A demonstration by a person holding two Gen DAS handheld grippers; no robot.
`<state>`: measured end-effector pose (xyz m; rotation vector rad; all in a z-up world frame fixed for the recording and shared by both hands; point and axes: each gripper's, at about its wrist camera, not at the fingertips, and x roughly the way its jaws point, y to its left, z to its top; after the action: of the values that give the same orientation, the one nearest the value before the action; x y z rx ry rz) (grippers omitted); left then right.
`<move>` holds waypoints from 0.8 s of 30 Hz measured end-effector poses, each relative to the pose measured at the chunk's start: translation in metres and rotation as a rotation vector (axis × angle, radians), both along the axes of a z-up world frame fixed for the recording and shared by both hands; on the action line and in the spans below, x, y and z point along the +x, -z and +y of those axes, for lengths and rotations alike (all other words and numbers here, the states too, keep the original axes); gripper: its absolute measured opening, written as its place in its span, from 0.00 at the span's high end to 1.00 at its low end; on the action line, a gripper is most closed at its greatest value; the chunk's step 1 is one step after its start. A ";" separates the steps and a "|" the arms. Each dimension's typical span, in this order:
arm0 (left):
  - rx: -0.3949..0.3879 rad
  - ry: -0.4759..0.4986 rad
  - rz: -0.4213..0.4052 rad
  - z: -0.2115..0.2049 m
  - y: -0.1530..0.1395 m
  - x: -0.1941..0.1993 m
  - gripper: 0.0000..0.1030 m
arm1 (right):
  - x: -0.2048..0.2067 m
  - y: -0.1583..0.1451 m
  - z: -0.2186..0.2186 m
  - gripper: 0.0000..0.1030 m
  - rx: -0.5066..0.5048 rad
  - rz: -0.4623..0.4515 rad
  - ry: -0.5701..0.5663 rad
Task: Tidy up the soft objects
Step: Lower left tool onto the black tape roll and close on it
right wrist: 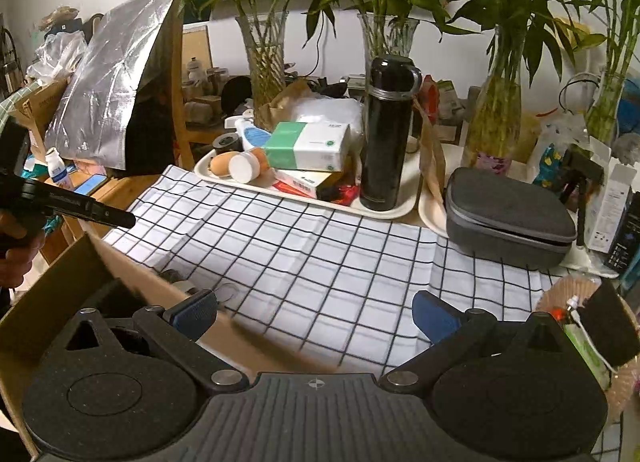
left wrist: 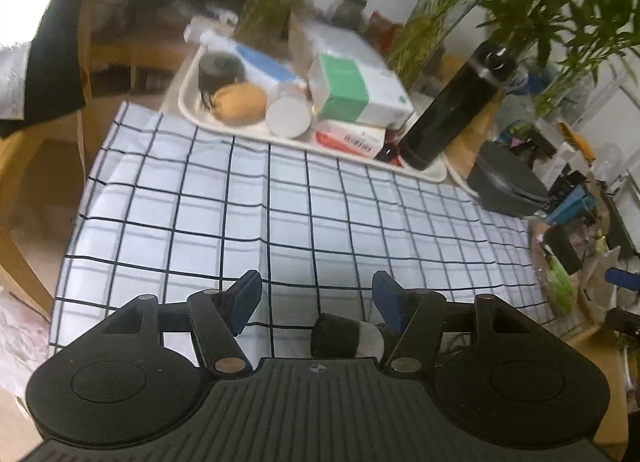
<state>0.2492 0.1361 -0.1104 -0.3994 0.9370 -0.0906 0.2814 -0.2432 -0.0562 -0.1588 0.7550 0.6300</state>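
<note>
A black-and-white rolled sock (left wrist: 346, 336) lies on the checked cloth (left wrist: 280, 202), close under my left gripper (left wrist: 316, 298) and beside its right finger. The blue pads stand apart and neither presses on the sock. In the right wrist view my right gripper (right wrist: 316, 314) is wide open over the same cloth (right wrist: 340, 262), with nothing between its fingers. An open cardboard box (right wrist: 132, 262) sits at the lower left, partly under the left finger. The left gripper (right wrist: 116, 218) shows side-on at the left edge, held by a hand (right wrist: 16, 238).
A cream tray (right wrist: 400, 208) at the back holds a black flask (right wrist: 384, 134), a green-and-white tissue pack (right wrist: 308, 146) and small items. A grey zip case (right wrist: 508, 214) lies right of it. Glass vases (right wrist: 264, 62) of bamboo line the rear. Clutter fills the right edge.
</note>
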 end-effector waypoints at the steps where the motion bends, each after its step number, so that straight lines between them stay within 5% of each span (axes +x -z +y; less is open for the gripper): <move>1: -0.004 0.003 0.012 0.000 0.003 0.004 0.42 | 0.005 0.002 -0.001 0.00 -0.002 0.004 0.000; 21: -0.105 0.150 0.277 -0.018 0.050 0.062 0.40 | 0.075 0.029 0.008 0.00 -0.063 0.034 0.005; 24: -0.135 0.172 0.293 -0.021 0.053 0.064 0.27 | 0.086 0.033 0.012 0.00 -0.070 0.042 -0.005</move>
<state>0.3136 0.1150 -0.1632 -0.4645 1.2579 -0.2588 0.3675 -0.2311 -0.0896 -0.2120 0.8176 0.6134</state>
